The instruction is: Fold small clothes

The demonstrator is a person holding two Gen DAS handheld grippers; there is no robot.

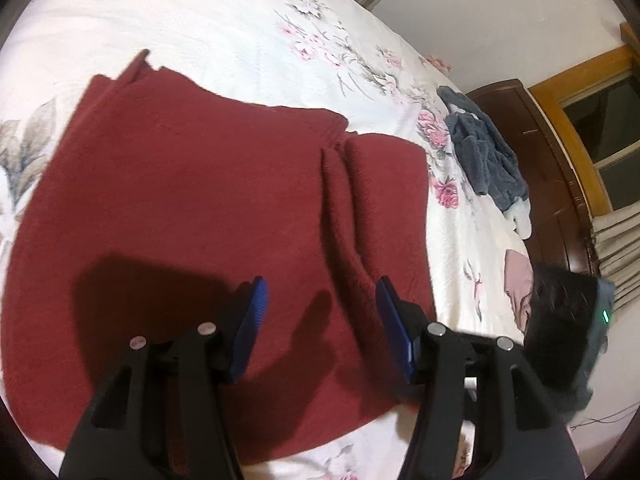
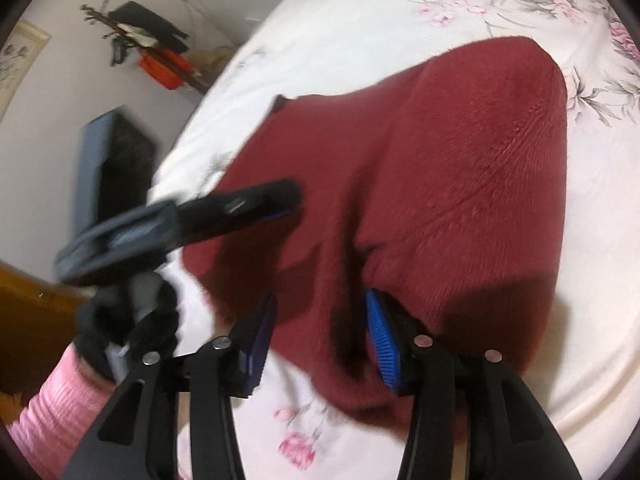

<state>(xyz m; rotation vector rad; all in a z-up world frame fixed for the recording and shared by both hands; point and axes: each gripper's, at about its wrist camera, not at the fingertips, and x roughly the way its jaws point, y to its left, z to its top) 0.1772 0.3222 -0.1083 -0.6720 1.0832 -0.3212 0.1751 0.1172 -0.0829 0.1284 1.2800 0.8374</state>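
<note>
A dark red knitted garment lies spread on the floral bedsheet, with a lengthwise fold ridge right of its middle. My left gripper hovers open above the garment's near part, nothing between its blue pads. In the right wrist view the same red garment fills the centre, and my right gripper stands open over its near edge, holding nothing. The left gripper, blurred, reaches in from the left over the garment, held by a hand in a black glove and a pink sleeve.
A grey-blue fluffy garment and a pale mauve cloth lie at the bed's right side by the dark wooden headboard. A dark device sits at the right edge. A wall shelf with red and black items hangs beyond the bed.
</note>
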